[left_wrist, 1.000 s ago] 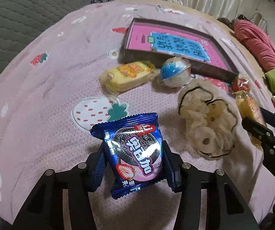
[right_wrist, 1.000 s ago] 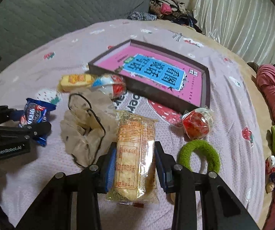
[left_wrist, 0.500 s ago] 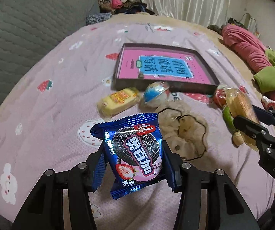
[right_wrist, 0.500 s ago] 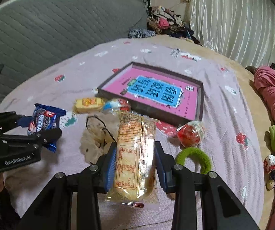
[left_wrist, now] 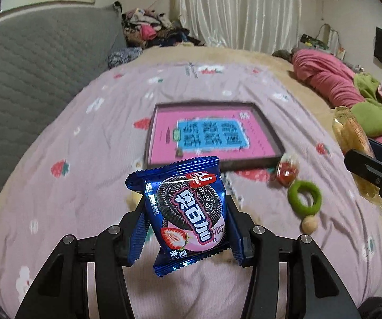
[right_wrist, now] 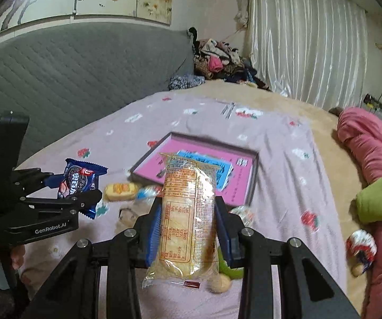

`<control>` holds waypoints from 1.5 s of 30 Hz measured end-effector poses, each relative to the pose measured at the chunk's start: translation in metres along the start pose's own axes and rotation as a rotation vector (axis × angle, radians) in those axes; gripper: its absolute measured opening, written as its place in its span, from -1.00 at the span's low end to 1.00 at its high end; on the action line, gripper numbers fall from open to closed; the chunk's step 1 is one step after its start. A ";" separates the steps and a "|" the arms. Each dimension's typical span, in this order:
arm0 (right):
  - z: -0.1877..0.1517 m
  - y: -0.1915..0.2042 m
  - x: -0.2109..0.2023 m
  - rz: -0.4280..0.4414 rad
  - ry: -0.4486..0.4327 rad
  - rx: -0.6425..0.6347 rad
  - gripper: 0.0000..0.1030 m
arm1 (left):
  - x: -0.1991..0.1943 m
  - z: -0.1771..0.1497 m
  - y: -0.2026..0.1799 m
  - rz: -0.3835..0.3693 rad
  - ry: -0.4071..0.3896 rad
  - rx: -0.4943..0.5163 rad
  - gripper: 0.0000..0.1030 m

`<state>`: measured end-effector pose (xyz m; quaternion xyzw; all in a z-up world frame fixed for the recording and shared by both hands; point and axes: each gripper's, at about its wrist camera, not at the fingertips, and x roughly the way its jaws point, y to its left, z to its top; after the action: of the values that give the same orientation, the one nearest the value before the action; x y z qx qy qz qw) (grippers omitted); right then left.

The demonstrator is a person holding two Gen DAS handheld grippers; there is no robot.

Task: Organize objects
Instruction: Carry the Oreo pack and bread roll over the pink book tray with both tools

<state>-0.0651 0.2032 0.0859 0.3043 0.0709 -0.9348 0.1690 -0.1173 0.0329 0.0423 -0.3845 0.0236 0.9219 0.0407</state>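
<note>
Both tongs hold snacks, the left tongs a blue cookie packet and the right tongs a clear biscuit pack, while the pink tray looks empty and a green ring and other items lie on the bed.

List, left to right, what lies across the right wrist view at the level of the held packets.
Left tool with blue cookie packet → yellow snack pack → right tool with cracker packet → green cloth.

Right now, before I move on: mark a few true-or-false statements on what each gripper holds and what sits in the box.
1. The left gripper is shut on a blue cookie pack. True.
2. The right gripper is empty. False: it grips a clear cracker pack.
3. The pink box holds the green ring. False: the green ring lies on the bed beside it.
4. Both packs are off the bedspread. True.
</note>
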 end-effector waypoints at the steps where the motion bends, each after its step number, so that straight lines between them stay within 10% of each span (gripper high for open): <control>1: 0.006 -0.002 -0.001 -0.006 -0.008 -0.002 -0.27 | 0.000 0.006 0.000 0.000 -0.010 0.002 0.05; 28: 0.109 -0.058 0.105 -0.069 -0.012 -0.008 -0.27 | 0.101 0.170 0.002 0.023 -0.127 0.007 0.05; 45: 0.106 -0.091 0.191 -0.080 0.082 -0.009 -0.27 | 0.198 0.180 0.005 0.021 -0.042 -0.010 0.05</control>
<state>-0.3004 0.2112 0.0608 0.3387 0.0941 -0.9271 0.1299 -0.3838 0.0529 0.0282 -0.3651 0.0222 0.9302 0.0295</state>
